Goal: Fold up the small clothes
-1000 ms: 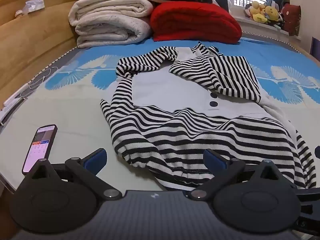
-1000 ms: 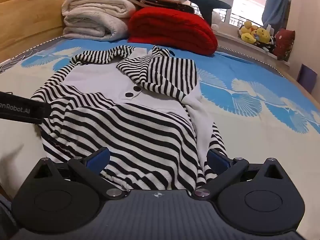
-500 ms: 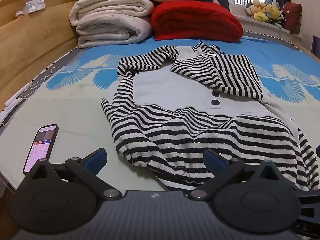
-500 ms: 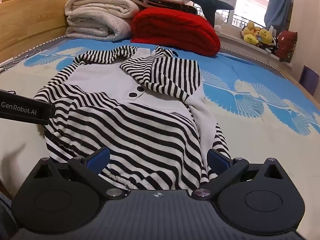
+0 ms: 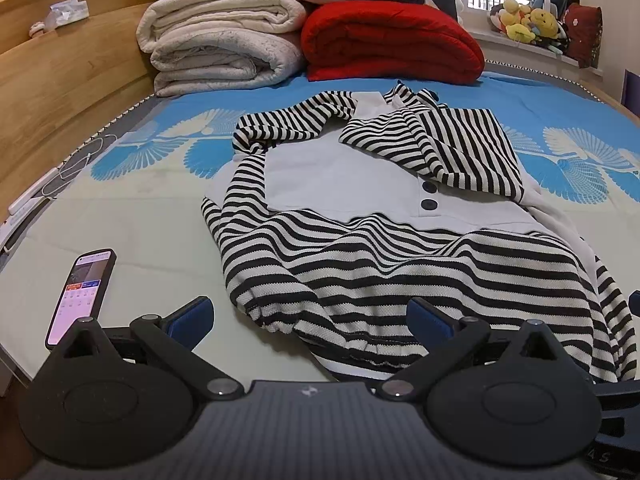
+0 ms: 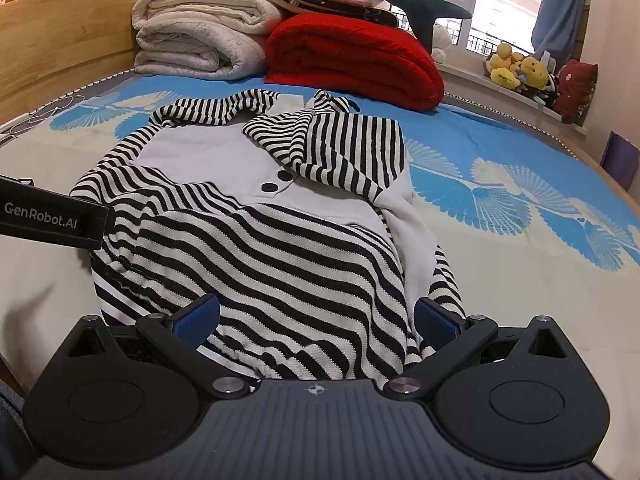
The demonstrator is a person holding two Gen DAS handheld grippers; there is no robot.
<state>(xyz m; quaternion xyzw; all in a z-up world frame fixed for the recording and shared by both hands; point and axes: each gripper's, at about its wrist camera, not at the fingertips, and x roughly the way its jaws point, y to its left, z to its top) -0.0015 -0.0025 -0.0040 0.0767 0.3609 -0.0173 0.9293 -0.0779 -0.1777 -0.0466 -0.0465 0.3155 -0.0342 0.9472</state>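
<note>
lying rumpled on bed, striped garment hem just ahead of left gripper and right gripper, both spread apart

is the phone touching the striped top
Apart. The left wrist view shows the phone lying on the bed to the left of the striped top, with a strip of bare sheet between them.

Bed with blue-and-cream fan-print cover, rumpled black-and-white striped garment spread mid-bed, lit smartphone at near left edge, cream folded blankets beside red folded quilt at far end
</note>
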